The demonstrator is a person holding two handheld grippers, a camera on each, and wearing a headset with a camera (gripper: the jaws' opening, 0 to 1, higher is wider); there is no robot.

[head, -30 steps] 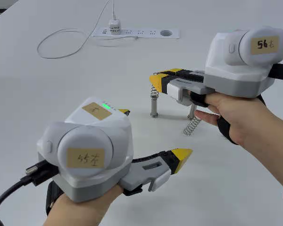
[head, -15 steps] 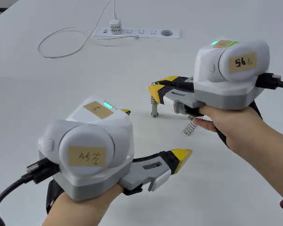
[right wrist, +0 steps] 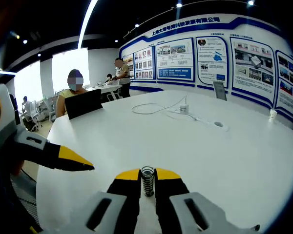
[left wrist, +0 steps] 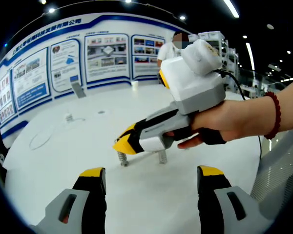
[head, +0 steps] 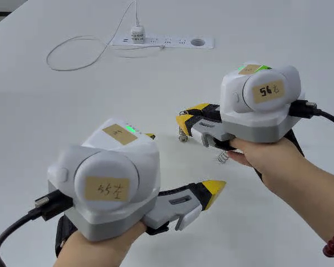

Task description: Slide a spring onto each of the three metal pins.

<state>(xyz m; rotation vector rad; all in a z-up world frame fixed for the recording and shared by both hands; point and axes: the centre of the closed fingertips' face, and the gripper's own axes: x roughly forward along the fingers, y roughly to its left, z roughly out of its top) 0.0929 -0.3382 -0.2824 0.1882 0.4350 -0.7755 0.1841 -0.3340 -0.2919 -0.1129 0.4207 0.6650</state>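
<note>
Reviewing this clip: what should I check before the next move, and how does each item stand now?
1. Right tool shut on the spring: ok.
2. That spring fully down on its pin: cannot tell.
3. Left tool open and holding nothing: ok.
4. Second pin standing upright: ok.
5. Loose spring lying on the table beside the right tool: ok.

Head view looks down; gripper views share spring [right wrist: 147,180].
</note>
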